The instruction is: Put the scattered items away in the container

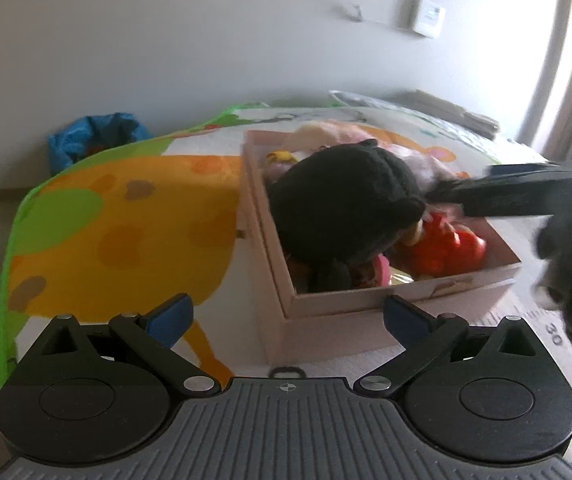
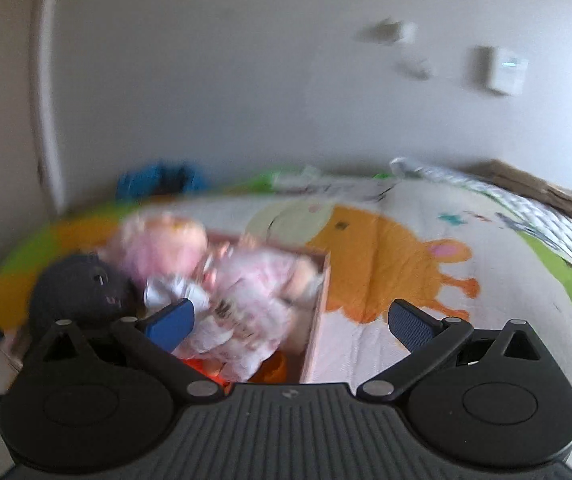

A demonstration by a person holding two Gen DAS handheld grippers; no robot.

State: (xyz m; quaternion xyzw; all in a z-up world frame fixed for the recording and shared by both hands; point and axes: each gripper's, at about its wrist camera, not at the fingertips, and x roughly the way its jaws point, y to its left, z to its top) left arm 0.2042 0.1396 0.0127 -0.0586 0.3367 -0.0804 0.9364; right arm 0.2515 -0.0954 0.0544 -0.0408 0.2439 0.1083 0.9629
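both claws empty, fingers spread: left claw (image 1: 288,314) before pink cardboard box (image 1: 366,300); right claw (image 2: 290,318) above it. black plush toy (image 1: 346,204) and doll (image 2: 225,280) lie inside.

We see a cartoon-printed play mat (image 1: 133,208) with an orange giraffe and green border, a blue bag (image 1: 93,140) by the white wall (image 1: 165,40), wall-mounted switch plates (image 1: 426,14), and folded cardboard (image 2: 534,184) beyond.
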